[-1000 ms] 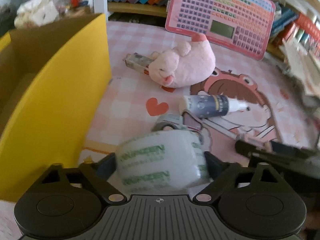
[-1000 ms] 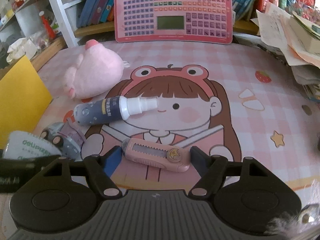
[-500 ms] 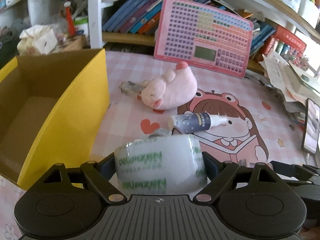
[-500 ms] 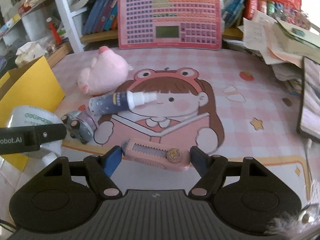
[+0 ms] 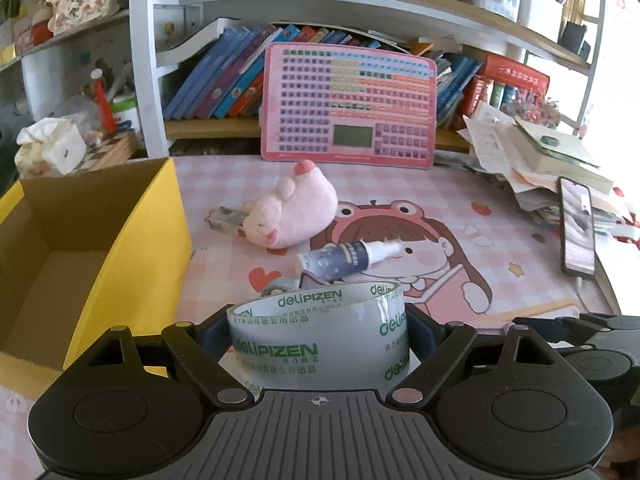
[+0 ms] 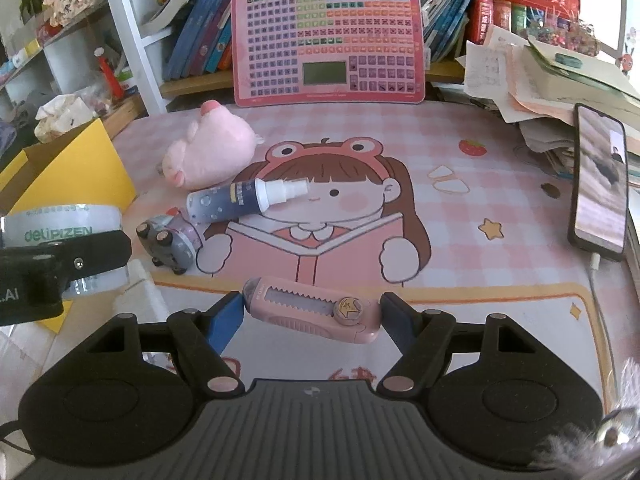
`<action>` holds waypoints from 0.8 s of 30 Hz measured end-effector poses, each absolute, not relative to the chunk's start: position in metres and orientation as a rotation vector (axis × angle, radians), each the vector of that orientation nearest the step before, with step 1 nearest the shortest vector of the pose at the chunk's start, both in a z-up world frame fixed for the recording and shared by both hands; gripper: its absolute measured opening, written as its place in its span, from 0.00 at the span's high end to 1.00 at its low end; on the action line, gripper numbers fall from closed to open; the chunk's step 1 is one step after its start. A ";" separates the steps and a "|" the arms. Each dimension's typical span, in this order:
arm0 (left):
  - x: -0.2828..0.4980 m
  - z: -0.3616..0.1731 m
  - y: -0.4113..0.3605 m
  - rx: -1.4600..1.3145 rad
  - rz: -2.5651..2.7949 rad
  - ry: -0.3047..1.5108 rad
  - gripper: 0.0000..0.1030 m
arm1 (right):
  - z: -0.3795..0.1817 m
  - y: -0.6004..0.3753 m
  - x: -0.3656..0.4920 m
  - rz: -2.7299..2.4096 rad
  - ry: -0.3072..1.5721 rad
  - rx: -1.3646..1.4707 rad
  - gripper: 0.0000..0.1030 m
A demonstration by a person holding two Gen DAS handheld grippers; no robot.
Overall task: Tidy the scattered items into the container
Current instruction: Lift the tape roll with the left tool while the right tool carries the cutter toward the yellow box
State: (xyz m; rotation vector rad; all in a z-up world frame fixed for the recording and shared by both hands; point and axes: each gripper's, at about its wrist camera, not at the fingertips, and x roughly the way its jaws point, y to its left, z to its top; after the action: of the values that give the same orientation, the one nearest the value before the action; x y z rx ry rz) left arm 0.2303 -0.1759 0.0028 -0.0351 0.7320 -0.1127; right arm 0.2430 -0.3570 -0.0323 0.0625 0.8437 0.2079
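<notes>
My left gripper [image 5: 316, 336] is shut on a roll of clear tape [image 5: 320, 344] with green lettering, held above the desk mat just right of the open yellow cardboard box [image 5: 132, 256]. My right gripper [image 6: 312, 316] is shut on a pink utility knife [image 6: 312, 308], gripped end to end and lifted off the mat. On the mat lie a pink plush pig [image 5: 292, 212], a dark spray bottle [image 6: 240, 200] with a white nozzle and a small grey toy car [image 6: 168, 244]. A small wrapped item [image 5: 224, 216] lies behind the pig. The tape roll [image 6: 60, 228] and left gripper show at the right wrist view's left edge.
A pink keyboard toy [image 5: 348, 108] leans on the bookshelf at the back. Piled papers [image 6: 540, 80] and a phone [image 6: 600, 184] crowd the desk's right side. Tissues and clutter [image 5: 52, 144] sit behind the box.
Both grippers rose and drew back with their loads, so more of the desk and shelves shows. The tape roll has tilted and now shows its open top.
</notes>
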 end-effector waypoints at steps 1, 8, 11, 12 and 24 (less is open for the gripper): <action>0.229 0.002 -0.176 -0.040 -0.116 0.737 0.15 | -0.032 -0.357 0.241 0.206 0.847 0.064 0.29; 0.220 0.000 -0.173 -0.061 -0.133 0.765 0.15 | -0.030 -0.357 0.228 0.213 0.859 0.054 0.29; 0.215 0.002 -0.175 -0.048 -0.150 0.762 0.15 | -0.029 -0.355 0.223 0.222 0.864 0.056 0.29; 0.212 0.002 -0.175 -0.039 -0.158 0.760 0.15 | -0.029 -0.354 0.222 0.226 0.866 0.055 0.29; 0.186 0.008 -0.148 -0.033 -0.198 0.716 0.15 | -0.022 -0.322 0.206 0.217 0.850 0.025 0.29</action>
State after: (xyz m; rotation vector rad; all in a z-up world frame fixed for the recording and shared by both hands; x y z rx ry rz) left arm 0.1859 -0.1481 0.0084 -0.0335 0.7156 -0.1978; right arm 0.2063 -0.3219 -0.0220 0.0249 0.8500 0.2168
